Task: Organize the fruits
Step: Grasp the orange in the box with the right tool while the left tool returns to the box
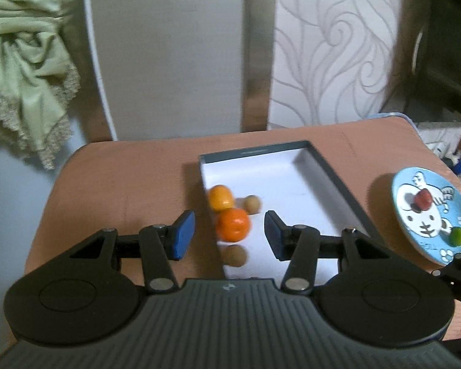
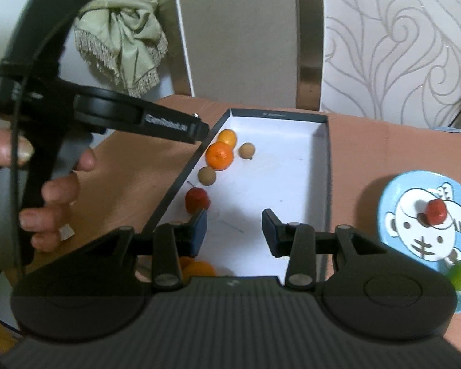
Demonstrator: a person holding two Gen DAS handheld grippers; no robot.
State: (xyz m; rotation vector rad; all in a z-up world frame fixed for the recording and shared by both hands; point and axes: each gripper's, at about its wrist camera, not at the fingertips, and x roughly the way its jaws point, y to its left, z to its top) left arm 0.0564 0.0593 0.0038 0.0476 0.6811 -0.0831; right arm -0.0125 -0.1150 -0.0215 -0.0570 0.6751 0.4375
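Note:
A dark-rimmed tray [image 1: 338,184] [image 2: 329,169] with a white floor lies on the table. Along its left side sit an orange [image 1: 232,224] [image 2: 219,155], a yellow-orange fruit [image 1: 219,196] [image 2: 226,137] and two brown round fruits [image 1: 252,204] [image 1: 235,255]. My left gripper [image 1: 229,235] hovers open over the orange, its pads clear of it. My right gripper [image 2: 234,233] hangs open over the tray's near end with nothing between its fingers. A red fruit [image 2: 196,200] lies just beyond its left finger, and another orange fruit [image 2: 198,269] shows beneath that finger.
A blue cartoon plate [image 1: 418,224] [image 2: 415,240] right of the tray carries a red fruit [image 2: 435,212] and a green fruit [image 2: 459,273]. A hand [image 2: 46,184] holds the left gripper at the table's left side. Green cloth [image 1: 24,61] hangs beyond the table [image 1: 123,184].

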